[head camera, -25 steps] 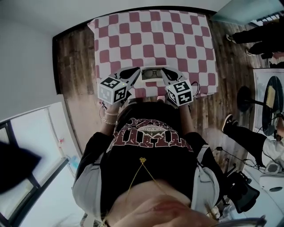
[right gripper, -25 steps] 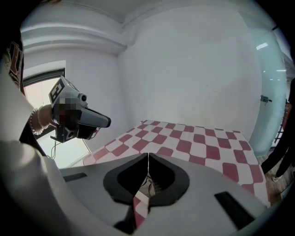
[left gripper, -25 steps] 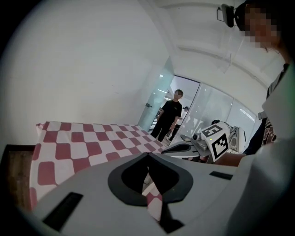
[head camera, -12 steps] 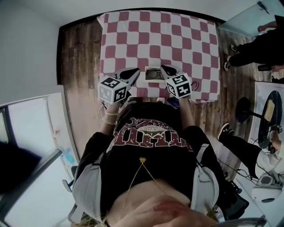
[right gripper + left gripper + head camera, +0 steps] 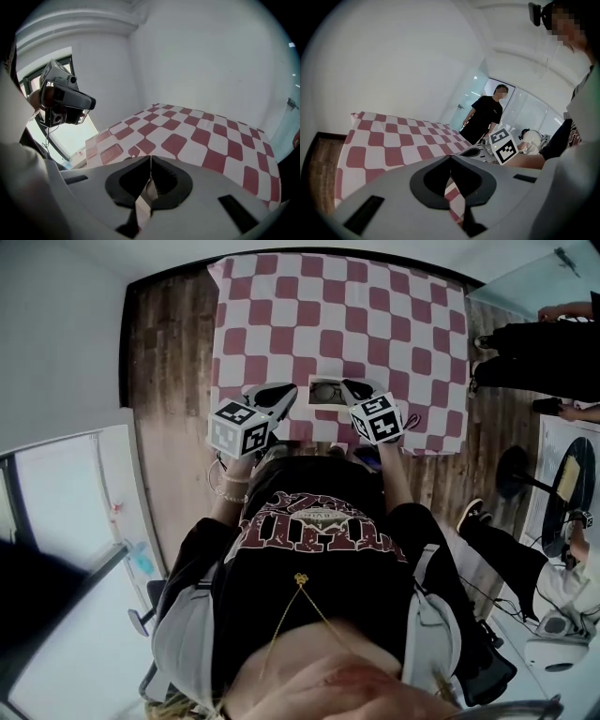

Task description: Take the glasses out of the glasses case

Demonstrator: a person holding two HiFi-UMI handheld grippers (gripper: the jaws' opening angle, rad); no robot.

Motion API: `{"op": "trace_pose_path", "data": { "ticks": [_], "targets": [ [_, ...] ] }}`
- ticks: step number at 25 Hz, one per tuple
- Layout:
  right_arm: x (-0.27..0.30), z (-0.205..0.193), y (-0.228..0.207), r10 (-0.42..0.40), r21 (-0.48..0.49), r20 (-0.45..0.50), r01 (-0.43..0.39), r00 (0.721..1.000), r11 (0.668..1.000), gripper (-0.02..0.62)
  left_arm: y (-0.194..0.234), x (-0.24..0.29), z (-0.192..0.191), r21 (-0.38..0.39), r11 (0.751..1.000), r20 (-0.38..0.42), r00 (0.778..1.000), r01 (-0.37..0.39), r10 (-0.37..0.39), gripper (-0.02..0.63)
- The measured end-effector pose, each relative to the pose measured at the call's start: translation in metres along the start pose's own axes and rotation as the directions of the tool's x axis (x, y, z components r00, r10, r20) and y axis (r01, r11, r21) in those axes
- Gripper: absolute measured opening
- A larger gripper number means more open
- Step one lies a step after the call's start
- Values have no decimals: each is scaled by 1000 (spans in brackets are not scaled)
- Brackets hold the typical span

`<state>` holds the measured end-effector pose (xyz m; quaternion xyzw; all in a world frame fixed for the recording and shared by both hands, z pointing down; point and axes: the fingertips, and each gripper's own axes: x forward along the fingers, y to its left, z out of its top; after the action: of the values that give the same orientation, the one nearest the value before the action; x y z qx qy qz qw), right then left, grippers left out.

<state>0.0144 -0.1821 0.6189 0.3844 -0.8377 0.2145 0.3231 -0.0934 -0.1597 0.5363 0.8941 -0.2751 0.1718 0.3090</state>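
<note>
Plainly, the glasses [image 5: 327, 391] are not out yet: they lie inside the open glasses case [image 5: 326, 405], which sits on the checkered cloth [image 5: 309, 306] close to the table edge nearest you. Your right gripper [image 5: 354, 388] has its tips at the case's right end, and your left gripper [image 5: 284, 393] sits just beside the left end. In each gripper view the jaws are pressed together tip to tip, the left [image 5: 450, 157] on nothing. Something pale shows in the gap behind the right tips [image 5: 150, 158], and I cannot tell what it is. The main risk is pushing. Clenched tips can only shove, and a light case on cloth will likely slide or tip toward that near edge. Part the right jaws before reaching in, or you may scrape a lens. If the left gripper does not steady the case, the case may lift along with the frame.
</note>
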Motion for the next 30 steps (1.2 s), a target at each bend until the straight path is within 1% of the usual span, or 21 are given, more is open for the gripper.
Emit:
{"op": "trace_pose_path", "data": {
  "ticks": [4,15,21,24,26,28,30],
  "targets": [
    [6,-10,1,9,-27,-40,-10,999,1000,20,0,3,-5,-20,1000,-13,1000,6,-6,8],
    [25,-28,13,32,-150,-147,-54,989,987,20,5,6,-15,-48,999,-30,1000,3,-4,8],
    [28,-36,14,10,-205,-201,-52,980,977,20,4,5,-18,-52,999,-32,999,7,-9,8],
    [28,-39,12,-17,-288,-231,-51,973,956,21,4,5,-18,-53,999,-30,1000,6,-8,8],
    [28,-43,14,-17,-346,-266,-80,964,935,21,5,5,-18,-54,999,-30,1000,3,-5,8],
    [29,-46,16,-13,-385,-298,-108,955,917,21,6,4,-18,-57,998,-30,1000,1,-2,8],
    [31,-47,17,-17,-408,-311,-117,950,905,23,7,4,-20,-59,998,-30,1000,0,-2,8]
  ]
}}
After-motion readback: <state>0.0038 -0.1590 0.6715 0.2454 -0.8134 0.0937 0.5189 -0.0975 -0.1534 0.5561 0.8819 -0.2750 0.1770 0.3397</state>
